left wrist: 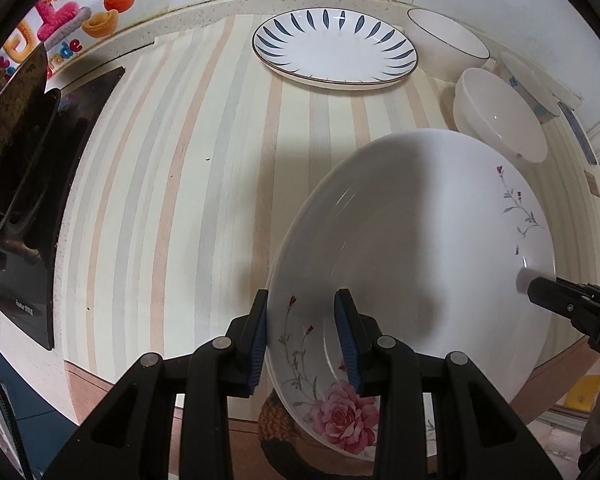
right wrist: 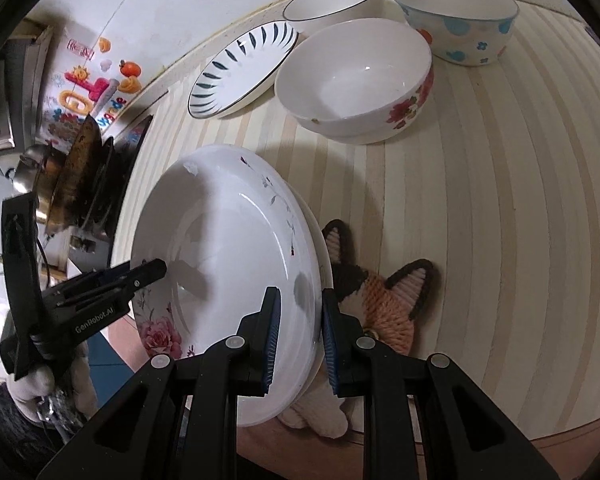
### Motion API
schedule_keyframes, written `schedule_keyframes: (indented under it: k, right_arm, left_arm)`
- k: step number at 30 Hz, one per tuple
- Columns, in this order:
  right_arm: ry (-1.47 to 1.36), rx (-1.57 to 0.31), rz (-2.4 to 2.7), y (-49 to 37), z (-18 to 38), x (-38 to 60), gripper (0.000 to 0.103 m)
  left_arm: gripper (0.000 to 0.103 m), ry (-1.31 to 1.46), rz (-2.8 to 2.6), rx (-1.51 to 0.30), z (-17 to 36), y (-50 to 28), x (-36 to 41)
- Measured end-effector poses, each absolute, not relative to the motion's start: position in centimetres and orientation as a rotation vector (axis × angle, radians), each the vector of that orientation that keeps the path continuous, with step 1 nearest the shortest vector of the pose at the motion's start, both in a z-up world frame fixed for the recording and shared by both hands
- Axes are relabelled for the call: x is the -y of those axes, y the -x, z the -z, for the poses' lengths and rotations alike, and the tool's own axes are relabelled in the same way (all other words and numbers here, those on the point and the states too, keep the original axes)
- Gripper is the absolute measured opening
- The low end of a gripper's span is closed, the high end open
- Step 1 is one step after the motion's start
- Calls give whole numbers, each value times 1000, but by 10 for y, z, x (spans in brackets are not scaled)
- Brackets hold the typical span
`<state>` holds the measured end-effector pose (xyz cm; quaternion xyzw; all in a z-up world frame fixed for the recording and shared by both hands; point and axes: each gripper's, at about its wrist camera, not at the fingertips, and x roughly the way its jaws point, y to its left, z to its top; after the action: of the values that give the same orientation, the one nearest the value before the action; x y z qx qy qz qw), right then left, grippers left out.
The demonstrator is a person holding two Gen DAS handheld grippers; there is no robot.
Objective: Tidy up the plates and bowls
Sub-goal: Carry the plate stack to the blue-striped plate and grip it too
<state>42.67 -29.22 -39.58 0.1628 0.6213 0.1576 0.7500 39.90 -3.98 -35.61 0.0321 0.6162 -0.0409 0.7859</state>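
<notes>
A white deep plate (left wrist: 420,240) with a pink rose and thin flower sprigs is held tilted just above the striped counter mat. My left gripper (left wrist: 303,336) is shut on its near rim beside the rose, one pad inside and one outside. My right gripper (right wrist: 300,336) is shut on the opposite rim of the same plate (right wrist: 228,240). Each gripper also shows in the other's view: the right gripper (left wrist: 540,288) and the left gripper (right wrist: 152,272). Under the plate lies a knitted fox-shaped mat (right wrist: 384,304), partly hidden.
At the back stand a blue-leaf plate (left wrist: 334,46), a dark-rimmed white bowl (right wrist: 332,0), a red-flowered white bowl (right wrist: 352,80) and a blue-spotted bowl (right wrist: 456,16). A black cooktop (left wrist: 20,280) with a pan is on the left. The counter edge runs close below the grippers.
</notes>
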Motion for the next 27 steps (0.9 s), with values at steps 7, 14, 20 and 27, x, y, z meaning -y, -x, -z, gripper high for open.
schedule_keyframes:
  k: [7,14,20,27]
  right_arm:
    - [-348,-1395,-340,-425,401,283,24]
    - [-359,-1428,-323,-427,399,284,26]
    - [-353,-1461,-299,-423,387,294,27]
    - [-511,-1375,-298,-456,328,314,38]
  left_arm:
    - [29,-96,83,-1335,362,-400,38]
    - [29,-116,85,-1332,365,-399,40]
    - [29,-67,92,-1348,346,-402,25]
    - [39,35,106,-1237,281,-453,-1]
